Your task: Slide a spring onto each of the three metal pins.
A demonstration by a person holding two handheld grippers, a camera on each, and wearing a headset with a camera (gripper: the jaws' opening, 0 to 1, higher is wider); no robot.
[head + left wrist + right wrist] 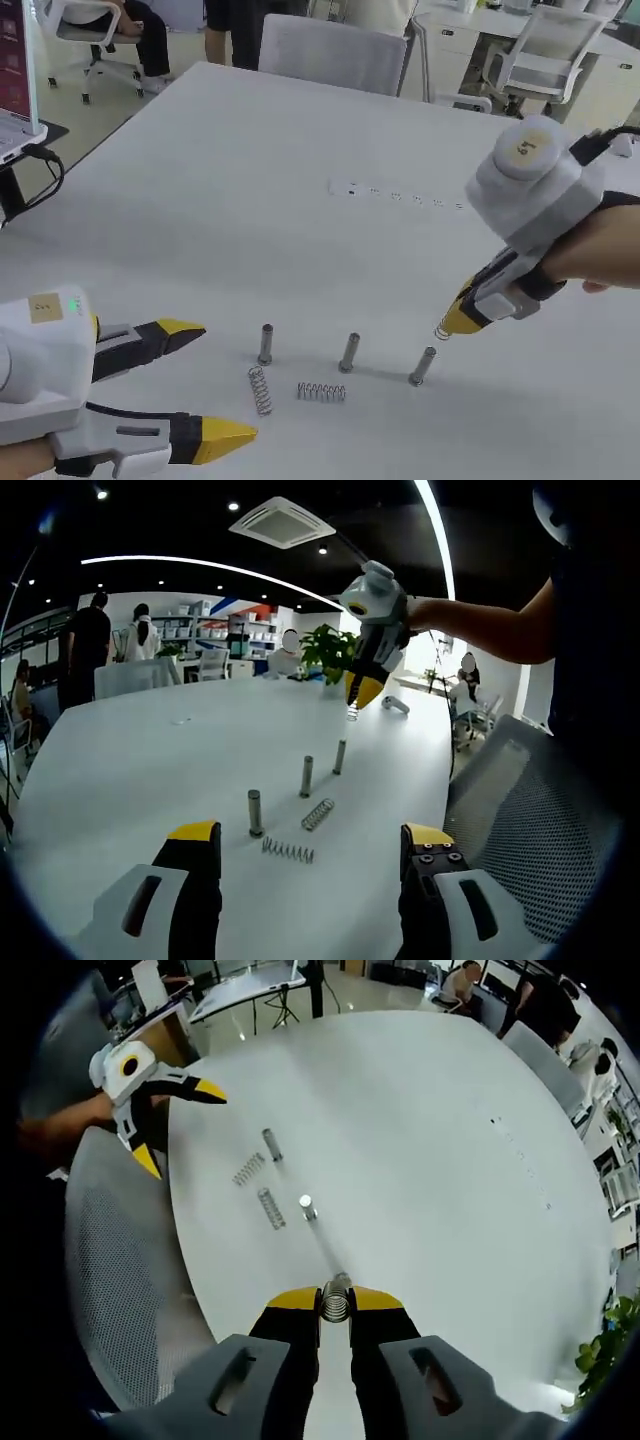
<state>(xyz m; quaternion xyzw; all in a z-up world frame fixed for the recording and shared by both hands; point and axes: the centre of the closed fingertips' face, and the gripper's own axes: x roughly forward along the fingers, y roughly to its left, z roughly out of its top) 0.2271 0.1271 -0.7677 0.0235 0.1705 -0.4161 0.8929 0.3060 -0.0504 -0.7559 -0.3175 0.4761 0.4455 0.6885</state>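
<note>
**Head view.** The right gripper (448,325) is pinched on the held spring (441,331), which hangs just at 1 o'clock of the right pin (422,366) and is not yet over it. The middle pin (349,352) and left pin (265,343) are bare. A loose spring (260,390) lies at 6 o'clock of the left pin, and a second spring (321,392) at 7 o'clock of the middle pin. The left gripper (225,380) is spread and empty at 9 o'clock of both. The table (300,180) is bare toward 12 o'clock, so open room is judged ample there.

**Left gripper view.** A mesh chair (540,810) is noted at 4 o'clock, beside the table edge, so room is tighter there.

**Right gripper view.** The held spring is seen end-on between the closed tips.

**Risk (judged).** If the coil is lowered off-axis it may catch the pin's rim and tip the pin. If it is squeezed too hard it may spring free.
</note>
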